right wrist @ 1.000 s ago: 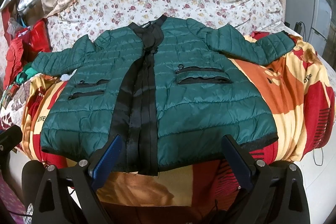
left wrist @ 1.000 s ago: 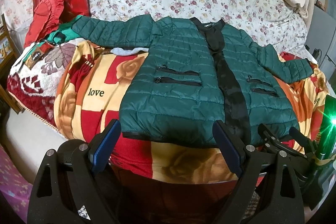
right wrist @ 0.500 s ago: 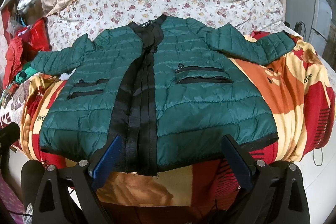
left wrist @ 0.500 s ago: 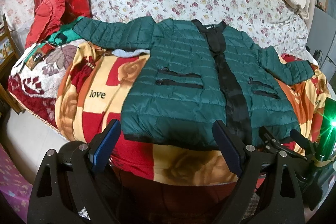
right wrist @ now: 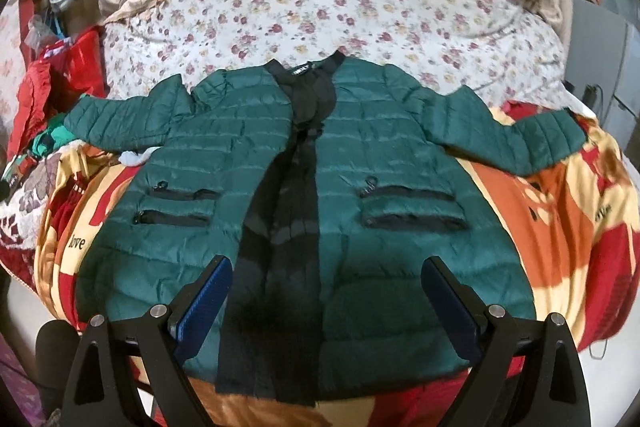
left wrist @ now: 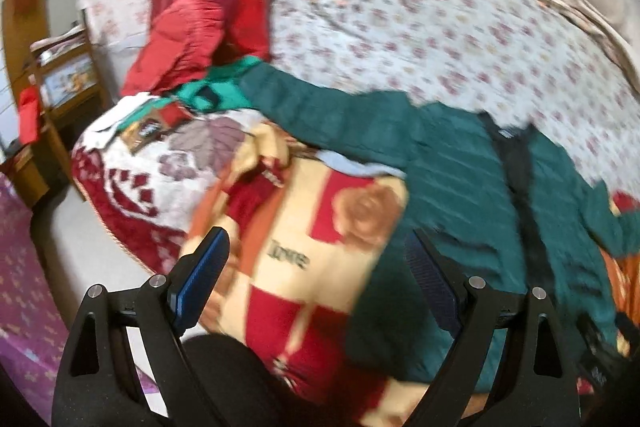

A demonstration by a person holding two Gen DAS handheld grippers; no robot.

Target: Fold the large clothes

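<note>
Both pairs of fingers spread wide, nothing held. Left gripper (left wrist: pixel 316 287): blue pads apart over the patterned blanket (left wrist: pixel 320 227), with the green jacket (left wrist: pixel 460 195) ahead and right of its fingers; view is motion-blurred, detail poor. Right gripper (right wrist: pixel 326 301): fingers straddle the jacket's lower hem (right wrist: pixel 360 379), black front placket (right wrist: pixel 288 227) running up between them toward the collar.

Jacket lies face-up and spread flat on the bed, both sleeves out to the sides. Left sleeve (left wrist: pixel 320 107) stretches far ahead-left of the left fingers, cuff near a pile of red clothing (left wrist: pixel 192 35). Right sleeve (right wrist: pixel 520 135) reaches out ahead-right of the right fingers over the orange part of the blanket.

Judgement: no fold made yet; step in hand looks like reaching for first grip points. To do it well:
- pinch the padded fabric at a sleeve cuff or hem corner, both layers, not the blanket beneath;
- bring sleeves in across the chest before folding the body;
- lift low, since slick quilted fabric will likely slide and puff.

Risk: catching the blanket with the hem.
</note>
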